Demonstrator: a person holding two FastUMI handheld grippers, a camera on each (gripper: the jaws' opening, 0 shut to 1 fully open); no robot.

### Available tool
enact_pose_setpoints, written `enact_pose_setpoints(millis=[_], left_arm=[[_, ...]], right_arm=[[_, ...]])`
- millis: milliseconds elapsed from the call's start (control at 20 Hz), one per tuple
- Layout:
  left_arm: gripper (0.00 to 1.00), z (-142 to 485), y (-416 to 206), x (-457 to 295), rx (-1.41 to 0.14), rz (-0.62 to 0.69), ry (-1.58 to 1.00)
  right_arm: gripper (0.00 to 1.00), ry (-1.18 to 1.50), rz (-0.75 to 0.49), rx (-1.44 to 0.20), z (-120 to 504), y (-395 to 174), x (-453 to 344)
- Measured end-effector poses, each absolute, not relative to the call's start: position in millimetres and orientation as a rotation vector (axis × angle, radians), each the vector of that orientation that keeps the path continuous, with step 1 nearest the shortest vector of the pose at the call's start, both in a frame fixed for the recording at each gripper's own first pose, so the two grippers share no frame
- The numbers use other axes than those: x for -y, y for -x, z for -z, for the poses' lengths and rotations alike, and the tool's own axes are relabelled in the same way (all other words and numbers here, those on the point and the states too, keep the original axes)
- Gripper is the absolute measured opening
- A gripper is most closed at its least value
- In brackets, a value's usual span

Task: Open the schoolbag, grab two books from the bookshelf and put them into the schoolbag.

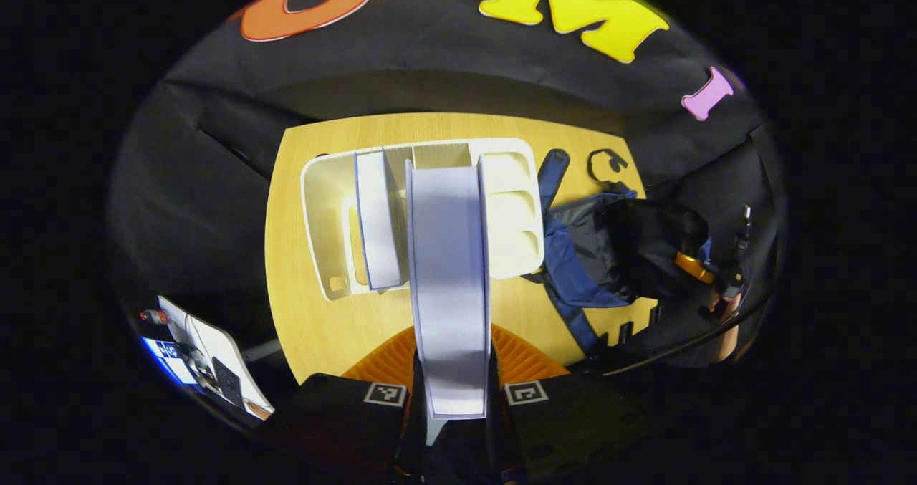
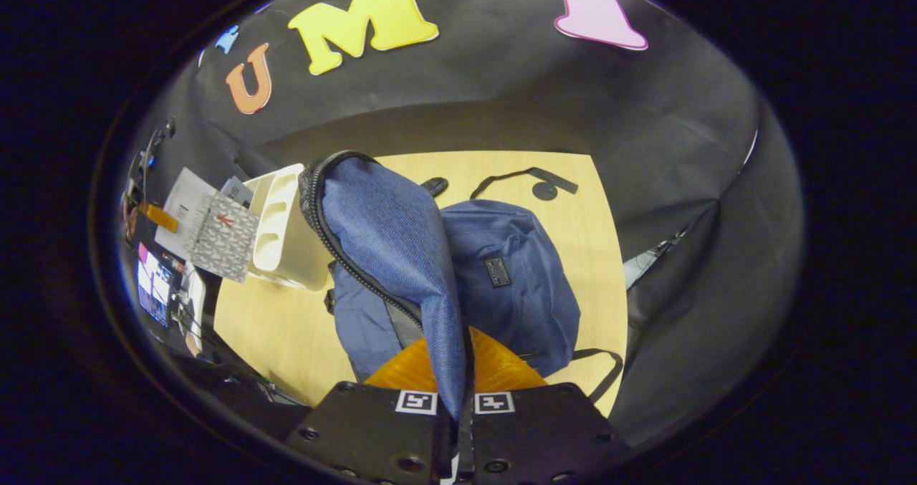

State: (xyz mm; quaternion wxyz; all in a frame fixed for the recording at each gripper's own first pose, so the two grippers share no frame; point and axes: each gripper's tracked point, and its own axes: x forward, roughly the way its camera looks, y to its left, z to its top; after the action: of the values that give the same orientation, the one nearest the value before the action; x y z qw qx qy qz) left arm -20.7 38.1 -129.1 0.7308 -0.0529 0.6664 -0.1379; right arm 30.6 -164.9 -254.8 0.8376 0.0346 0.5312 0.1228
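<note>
- while the left gripper [image 1: 453, 399] pinches a pale book [image 1: 450, 284] between its fingers, above the white bookshelf [image 1: 326, 205], a second book [image 1: 377, 220] stands in the shelf ahead and to the left.
- right gripper [image 2: 458, 406] is pressed together on the blue flap [image 2: 394, 256] of the schoolbag [image 2: 516, 284], holding it up.
- risks, as i judge them: the flap could slip and close the opening; the long book could swing and catch the zipper edge.
- both objects sit on a light wooden table [image 2: 286, 327], with black cloth walls all around.

Blue schoolbag [image 2: 516, 284] lies open beside white bookshelf [image 1: 329, 213] holding book [image 1: 377, 220].
</note>
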Motion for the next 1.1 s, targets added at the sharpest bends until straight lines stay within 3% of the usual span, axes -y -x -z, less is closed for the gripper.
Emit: enact_pose_setpoints(millis=[150,250,550,600,650,1000,1050,1100], left_arm=[[0.39,105.6,25.3,-23.1,-1.375,0.344,0.253],[0.35,99.3,29.5,-4.7,-1.335,0.385,0.335],[0.35,116.8,25.6,103.1,-1.228,0.555,0.552],[0.36,125.8,27.3,121.5,-1.226,0.572,0.563],[0.36,136.8,33.5,136.2,-1.231,0.583,0.583],[0.35,219.5,73.8,234.2,-1.329,0.605,0.645],[0.31,227.2,79.3,247.1,-1.339,0.609,0.664],[0.36,233.9,82.0,258.2,-1.343,0.613,0.684]], right_arm=[[0.05,-0.077,-0.259,-1.122,251.7,-27.8,156.8],[0.08,-0.076,-0.256,-1.119,250.0,-26.0,154.0],[0.02,-0.065,-0.235,-1.111,249.9,-27.1,154.8],[0.05,-0.061,-0.233,-1.107,249.5,-28.1,156.0],[0.02,-0.056,-0.230,-1.098,247.2,-30.7,158.2],[0.02,-0.085,-0.216,-1.086,241.6,-32.4,160.8],[0.02,-0.090,-0.212,-1.084,239.9,-31.5,164.0],[0.02,-0.091,-0.212,-1.083,238.1,-31.7,166.0]])
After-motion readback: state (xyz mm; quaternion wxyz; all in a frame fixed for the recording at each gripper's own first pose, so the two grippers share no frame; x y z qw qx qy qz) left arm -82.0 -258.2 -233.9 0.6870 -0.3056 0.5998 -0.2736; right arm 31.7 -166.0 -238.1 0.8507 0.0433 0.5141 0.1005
